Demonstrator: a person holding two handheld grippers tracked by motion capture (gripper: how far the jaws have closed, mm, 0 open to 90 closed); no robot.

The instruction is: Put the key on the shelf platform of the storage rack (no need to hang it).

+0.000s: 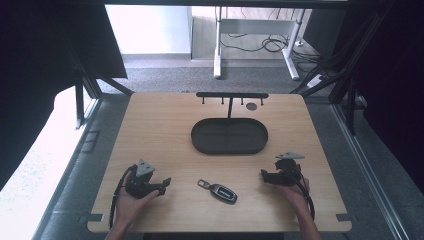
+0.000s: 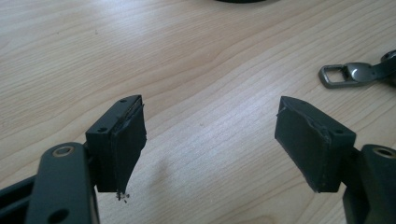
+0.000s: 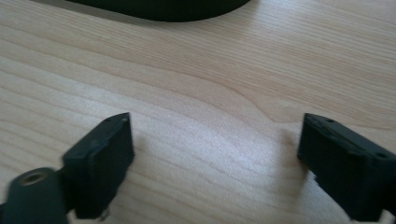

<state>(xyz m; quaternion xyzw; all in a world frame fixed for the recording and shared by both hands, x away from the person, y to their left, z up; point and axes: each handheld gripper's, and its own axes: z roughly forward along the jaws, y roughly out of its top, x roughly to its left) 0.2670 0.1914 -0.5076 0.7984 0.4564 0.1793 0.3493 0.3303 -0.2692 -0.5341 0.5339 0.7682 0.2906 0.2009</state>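
Key fob [image 1: 220,191] on table [image 1: 160,130] between left gripper [image 1: 163,186] and right gripper [image 1: 263,175], fingers spread, empty.

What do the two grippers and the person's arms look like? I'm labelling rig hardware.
Both grippers are black. The left gripper and right gripper each carry a grey three-cornered plate on top and trail a black cable. Their jaws are flat-faced black blocks on black arms with round holes. The forearms are bare, with no sleeves in view.
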